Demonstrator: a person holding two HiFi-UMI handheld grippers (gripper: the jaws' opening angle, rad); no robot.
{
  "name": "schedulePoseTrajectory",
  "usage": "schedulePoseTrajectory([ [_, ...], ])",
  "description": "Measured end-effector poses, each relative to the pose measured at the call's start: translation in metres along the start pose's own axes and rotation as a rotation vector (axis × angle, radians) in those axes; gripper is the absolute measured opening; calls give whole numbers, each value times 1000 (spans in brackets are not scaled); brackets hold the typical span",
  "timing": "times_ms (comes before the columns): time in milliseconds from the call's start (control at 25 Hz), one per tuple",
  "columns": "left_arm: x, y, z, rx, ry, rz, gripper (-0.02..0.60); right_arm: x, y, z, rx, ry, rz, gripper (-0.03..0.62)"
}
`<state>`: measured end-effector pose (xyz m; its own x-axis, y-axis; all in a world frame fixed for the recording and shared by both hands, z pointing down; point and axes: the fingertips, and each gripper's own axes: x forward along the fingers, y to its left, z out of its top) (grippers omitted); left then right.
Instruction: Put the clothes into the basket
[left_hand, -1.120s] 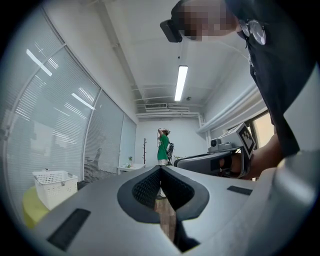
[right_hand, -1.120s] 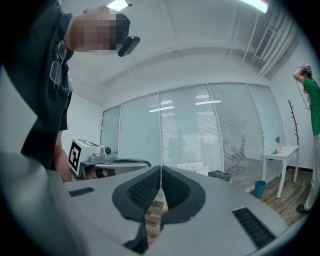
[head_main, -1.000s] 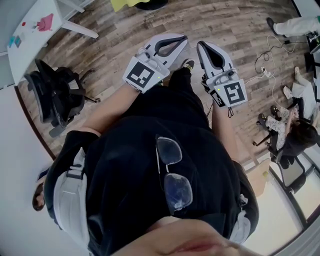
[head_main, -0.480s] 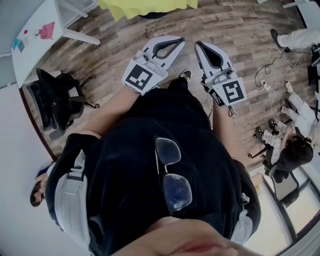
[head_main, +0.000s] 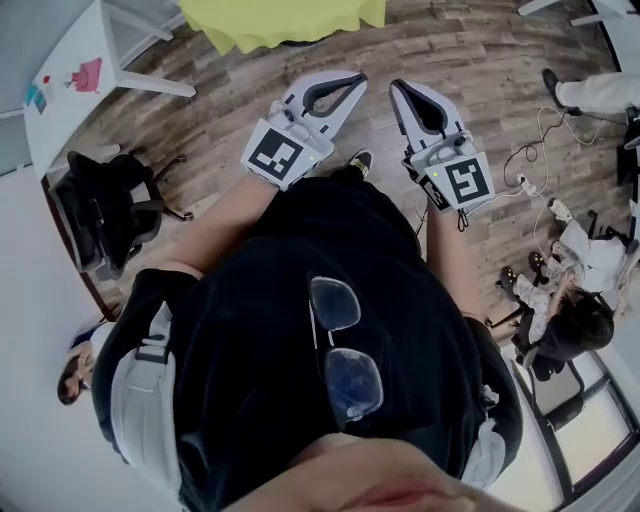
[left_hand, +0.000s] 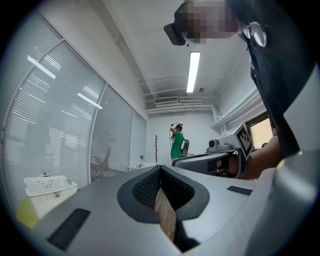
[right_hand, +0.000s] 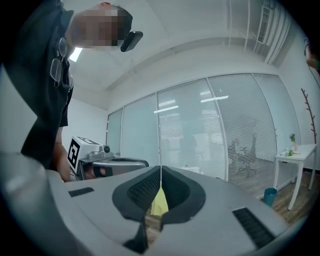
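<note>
Two closed, empty claws: one left gripper (head_main: 360, 79) and one right gripper (head_main: 398, 87), near one yellow sheet (head_main: 280, 20).

Left gripper (head_main: 355, 80): pale grey shell, black ribbed pads; marker cube white with black square pattern. Right gripper (head_main: 400, 90): same grey and black, same marker pattern. Basket (left_hand: 45, 186): white, lattice of small holes. Floor (head_main: 480, 50): wood planks, brown and grey streaks. Cloth (head_main: 280, 20): plain bright yellow. Table (head_main: 70, 70): white, pink and teal patches on top. Office chair (head_main: 105, 205): black. Wearer's top (head_main: 300, 300): black. Distant person's shirt (left_hand: 176, 144): green. Blinds (left_hand: 60, 125): white, horizontal slats.
</note>
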<state>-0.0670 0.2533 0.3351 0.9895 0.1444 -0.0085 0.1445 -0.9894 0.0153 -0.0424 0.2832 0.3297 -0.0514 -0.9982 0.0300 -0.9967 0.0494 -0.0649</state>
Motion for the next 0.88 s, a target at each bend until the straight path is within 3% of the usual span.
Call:
schedulePoseTrajectory([
  [360, 69, -5, -4, 7, 13, 18, 8, -17, -63, -1, 6, -2, 34, 26],
  [880, 122, 9, -14, 0, 46, 32, 8, -20, -122, -9, 15, 14, 43, 25],
])
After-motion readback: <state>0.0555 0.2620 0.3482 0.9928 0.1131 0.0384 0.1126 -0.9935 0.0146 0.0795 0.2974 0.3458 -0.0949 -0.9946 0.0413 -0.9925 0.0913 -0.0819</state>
